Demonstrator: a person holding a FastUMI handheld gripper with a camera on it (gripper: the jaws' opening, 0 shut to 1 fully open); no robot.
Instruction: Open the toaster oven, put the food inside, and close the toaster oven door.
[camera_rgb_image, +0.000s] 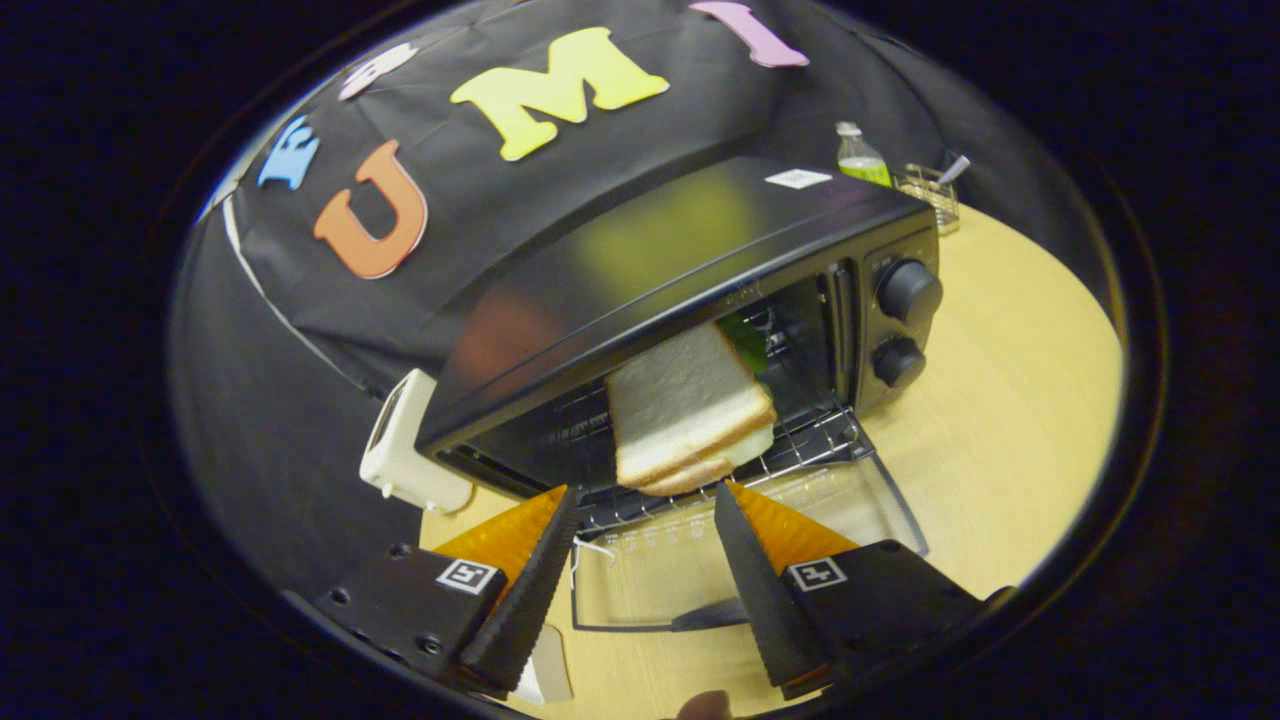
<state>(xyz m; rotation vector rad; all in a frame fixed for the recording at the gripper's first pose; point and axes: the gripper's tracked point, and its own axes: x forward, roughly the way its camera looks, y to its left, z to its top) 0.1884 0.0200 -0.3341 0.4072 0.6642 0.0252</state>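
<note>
White sandwich bread (690, 415) sits on the wire rack (800, 440) inside the open toaster oven (680, 250), just beyond the gripper (645, 505), whose fingers are spread and empty, so lifting the near glass door (850, 510) squarely shut looks like the job.

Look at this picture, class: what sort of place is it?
Probably a staged kitchen-style booth: a toaster oven with its door open sits on a wooden table before a black cloth wall. The gripper, fingers open, faces a sandwich on the rack.
</note>
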